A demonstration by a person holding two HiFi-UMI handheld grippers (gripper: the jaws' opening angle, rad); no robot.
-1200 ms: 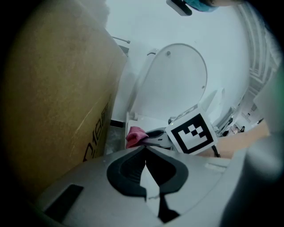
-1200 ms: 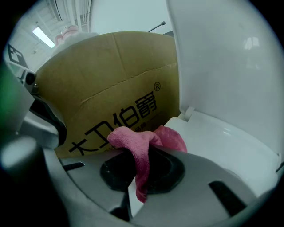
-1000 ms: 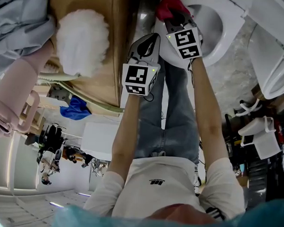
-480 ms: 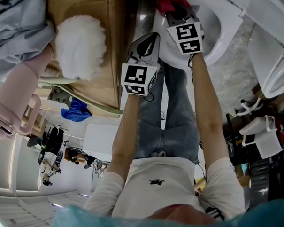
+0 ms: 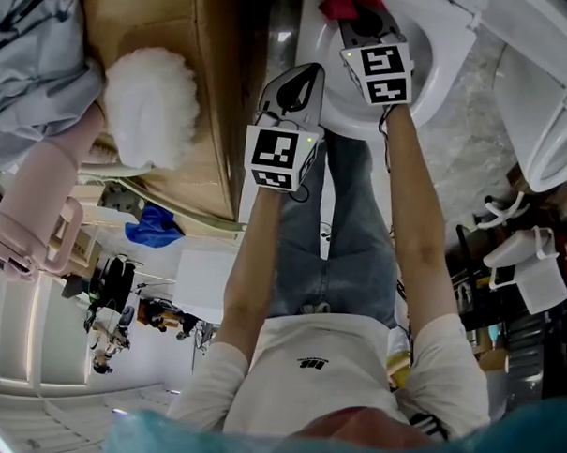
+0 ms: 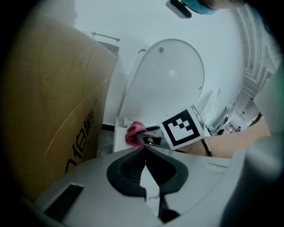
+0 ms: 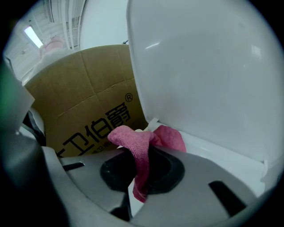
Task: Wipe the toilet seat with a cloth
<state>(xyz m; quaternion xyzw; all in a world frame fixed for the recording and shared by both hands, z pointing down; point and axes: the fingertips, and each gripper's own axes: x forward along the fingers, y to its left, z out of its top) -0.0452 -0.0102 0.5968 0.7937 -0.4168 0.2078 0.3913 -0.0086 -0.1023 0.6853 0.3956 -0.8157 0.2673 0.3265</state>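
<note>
The white toilet seat (image 5: 438,76) lies at the top of the head view, with its lid (image 6: 171,82) raised behind it. My right gripper (image 5: 356,16) is shut on a pink cloth (image 5: 342,0) and holds it at the seat's rear left edge. In the right gripper view the cloth (image 7: 141,148) hangs folded between the jaws, close to the lid (image 7: 199,75) and the seat rim (image 7: 224,153). My left gripper (image 5: 294,85) hovers shut and holds nothing, off the seat's left side. From it I see the cloth (image 6: 134,132) and the right gripper's marker cube (image 6: 182,127).
A tall cardboard box (image 5: 200,86) stands close to the toilet's left side, also in view as the box (image 7: 88,99) beside the cloth. A white fluffy thing (image 5: 150,107) lies by the box. A second white toilet fixture (image 5: 550,139) stands at the right.
My right gripper has slid with the pink cloth toward the back of the seat, upward in the head view. The left gripper has stayed about where it was.
</note>
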